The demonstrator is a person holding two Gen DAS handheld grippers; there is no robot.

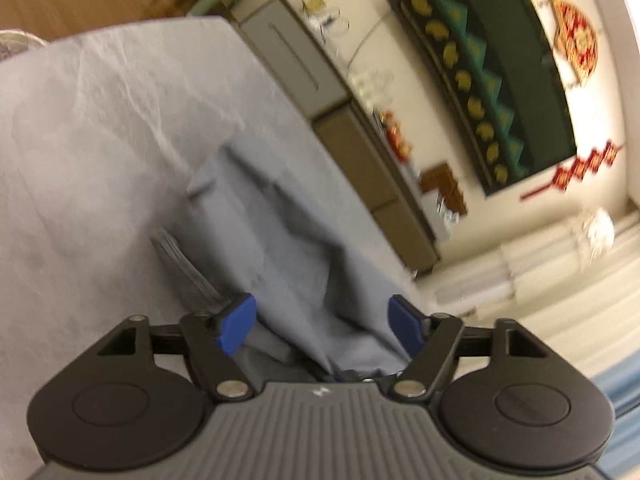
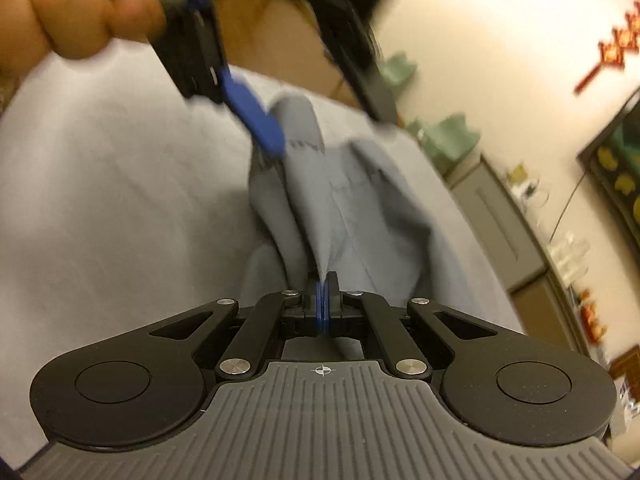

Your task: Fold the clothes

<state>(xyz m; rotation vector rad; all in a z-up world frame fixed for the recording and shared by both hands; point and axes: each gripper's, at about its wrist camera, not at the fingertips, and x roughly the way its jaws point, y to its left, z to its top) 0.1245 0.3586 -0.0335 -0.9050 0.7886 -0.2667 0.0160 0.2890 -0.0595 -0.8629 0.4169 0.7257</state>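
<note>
Now, step in hand: I am gathering the grey garment (image 2: 344, 200) for a fold, one tool gripping, the other let go.
Right tool (image 2: 325, 300): clenched on a pinched ridge of the garment, blue pads pressed together with cloth between them.
Left tool (image 1: 322, 320): released, its blue fingers (image 1: 236, 322) spread wide; cloth lies between them but neither pad presses on it.
Garment: bunched and creased on the pale covered table (image 1: 80, 140), rising in a peak toward my right tool.
My hand (image 2: 60, 12): wrapped round the left tool's handle, seen from the right wrist view above the far end of the cloth.
Doing it well: I judge I should keep the right pinch firm and draw the cloth taut and low.
Risk: both views are blurred; a hurried pull could drag the whole heap instead of laying a clean crease.
</note>
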